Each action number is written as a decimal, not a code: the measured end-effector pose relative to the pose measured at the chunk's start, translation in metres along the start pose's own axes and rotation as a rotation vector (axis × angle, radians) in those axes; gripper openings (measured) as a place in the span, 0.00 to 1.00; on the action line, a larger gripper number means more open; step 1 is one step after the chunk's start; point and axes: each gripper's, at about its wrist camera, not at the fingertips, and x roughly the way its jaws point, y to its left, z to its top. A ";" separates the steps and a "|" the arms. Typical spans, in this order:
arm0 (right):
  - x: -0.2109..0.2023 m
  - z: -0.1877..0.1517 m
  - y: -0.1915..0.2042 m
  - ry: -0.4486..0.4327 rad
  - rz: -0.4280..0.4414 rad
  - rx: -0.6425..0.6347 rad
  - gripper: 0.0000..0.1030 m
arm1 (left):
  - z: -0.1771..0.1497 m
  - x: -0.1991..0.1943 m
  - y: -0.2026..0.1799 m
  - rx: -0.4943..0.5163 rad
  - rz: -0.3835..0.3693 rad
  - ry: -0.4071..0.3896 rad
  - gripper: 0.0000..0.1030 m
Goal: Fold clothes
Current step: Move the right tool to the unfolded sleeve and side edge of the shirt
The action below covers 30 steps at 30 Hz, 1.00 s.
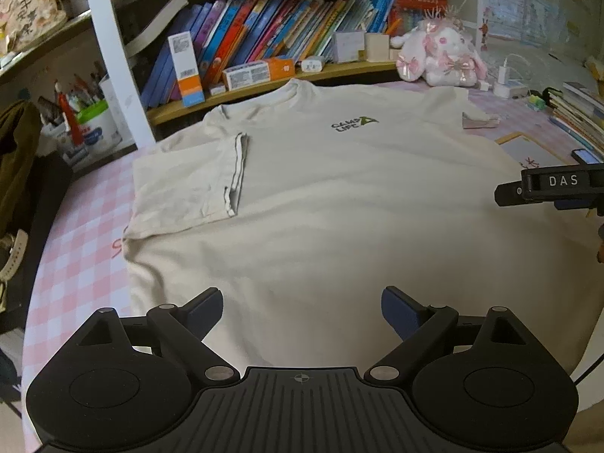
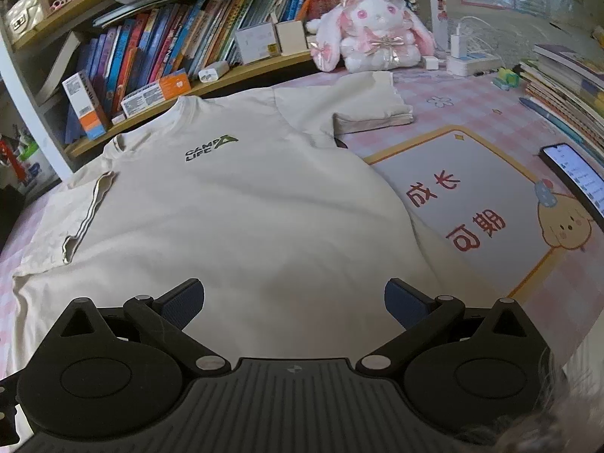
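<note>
Tee [image 1: 339,196] flat on pink mat [image 1: 83,234], one sleeve [image 1: 188,181] folded in. L gripper [image 1: 302,311] & R gripper [image 2: 294,304] both spread wide, empty, over tee's hem.

Your left wrist camera sits low behind the left tongs [image 1: 302,311], looking forward across the cream T-shirt [image 1: 339,207] toward the bookshelf [image 1: 264,37] at 12 o'clock. It rides close above the shirt's near hem, with the folded sleeve [image 1: 188,177] at 10 o'clock. The right tongs [image 1: 547,188] poke in at 3 o'clock.

Your right wrist camera sits just as low behind the right tongs [image 2: 294,302], facing the same way but from further right, so the desk mat [image 2: 472,196] and phone [image 2: 573,177] fill 2 to 3 o'clock.

Both views share the shirt's chest logo [image 1: 353,124], the bookshelf and the plush rabbit [image 2: 377,34].
</note>
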 end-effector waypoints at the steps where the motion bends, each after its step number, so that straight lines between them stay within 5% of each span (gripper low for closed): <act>1: 0.001 0.000 0.000 0.003 0.000 -0.006 1.00 | -0.001 0.001 0.000 -0.005 0.004 0.005 0.91; 12: 0.000 0.002 -0.003 0.028 -0.012 -0.079 1.00 | 0.008 0.012 0.003 -0.082 0.049 -0.017 0.91; 19: -0.008 0.018 -0.013 -0.039 -0.006 -0.095 1.00 | 0.017 0.013 0.003 -0.145 0.059 -0.064 0.91; 30: 0.008 0.060 -0.076 -0.065 0.093 -0.050 1.00 | 0.041 0.025 -0.059 -0.177 0.165 -0.041 0.91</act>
